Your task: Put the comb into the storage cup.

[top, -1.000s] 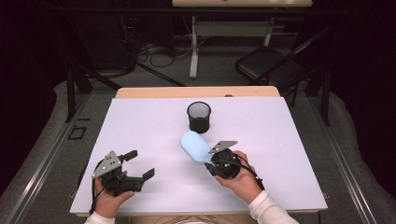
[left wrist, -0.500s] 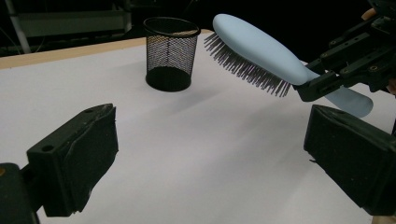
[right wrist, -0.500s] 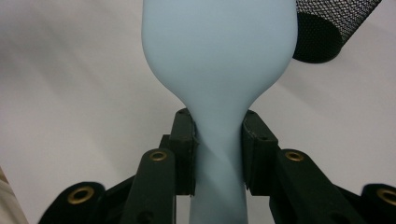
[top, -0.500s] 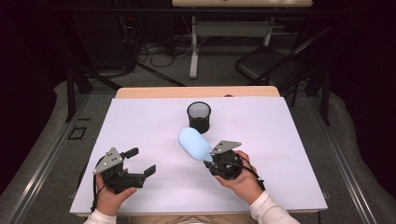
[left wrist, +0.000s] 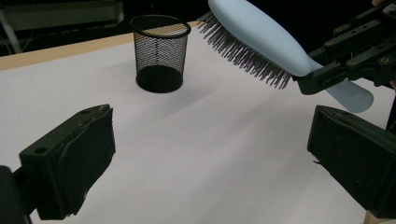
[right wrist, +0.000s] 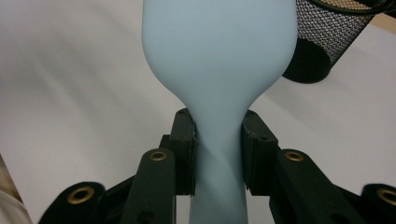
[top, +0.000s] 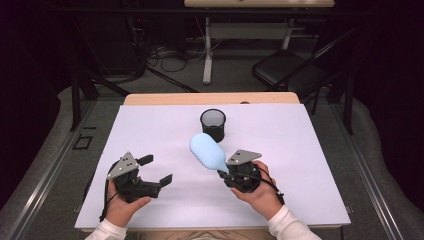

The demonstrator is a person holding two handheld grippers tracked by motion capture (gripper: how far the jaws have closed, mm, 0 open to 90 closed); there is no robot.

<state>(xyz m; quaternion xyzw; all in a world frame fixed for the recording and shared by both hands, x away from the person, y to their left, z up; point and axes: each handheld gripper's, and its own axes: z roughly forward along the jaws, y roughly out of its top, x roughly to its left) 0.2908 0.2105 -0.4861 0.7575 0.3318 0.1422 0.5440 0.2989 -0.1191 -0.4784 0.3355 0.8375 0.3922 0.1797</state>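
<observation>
A light blue hairbrush (top: 207, 151) hangs above the white table, bristles down, its head pointing toward the black mesh cup (top: 213, 124). My right gripper (top: 223, 173) is shut on the brush's handle; in the right gripper view its pads (right wrist: 187, 154) press on both sides of the narrow handle (right wrist: 219, 51). My left gripper (top: 156, 169) stands open at the front left, nothing between its jaws. From the left gripper view (left wrist: 210, 172) the brush (left wrist: 261, 32) and the cup (left wrist: 159, 51) lie ahead, with the right gripper (left wrist: 327, 77) at the far right.
The white sheet (top: 300, 150) covers a wooden table whose far edge (top: 210, 98) shows behind the cup. A dark folding chair (top: 290, 70) and cables lie on the floor beyond. The cup (right wrist: 327, 37) stands upright, close ahead of the brush.
My left gripper has lifted a little off the table and drifted slightly inward, still open. The right gripper and the brush have hardly moved.
</observation>
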